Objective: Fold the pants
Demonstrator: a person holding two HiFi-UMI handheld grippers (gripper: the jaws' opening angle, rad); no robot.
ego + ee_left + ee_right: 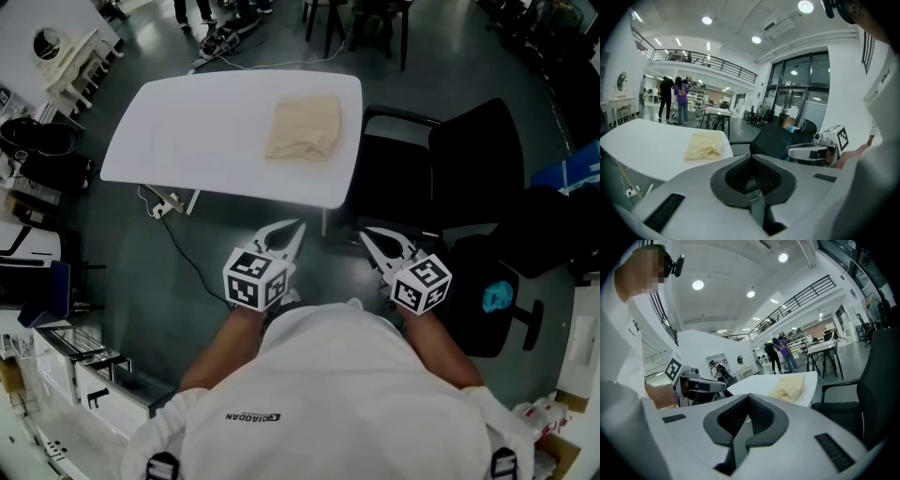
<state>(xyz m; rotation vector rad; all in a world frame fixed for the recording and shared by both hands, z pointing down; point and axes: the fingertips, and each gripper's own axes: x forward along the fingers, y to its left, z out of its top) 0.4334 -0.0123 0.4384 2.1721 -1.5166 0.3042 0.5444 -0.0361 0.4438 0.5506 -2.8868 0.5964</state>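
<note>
Your pants point(303, 127) lie folded, a near-square bundle squared to the white desk point(187, 141), at its right end. Your left gripper point(296, 228) and right gripper point(367, 234) hang closed, empty, off the desk's near edge above grey floor point(122, 244).

person: white short-sleeved shirt point(337, 375) with small dark lettering point(253, 417) and dark strap buckles point(161, 466) at both shoulders. left gripper point(296, 226) and right gripper point(367, 233): white shells, black ribbed pads point(761, 174), black-and-white marker cubes point(255, 277).
</note>
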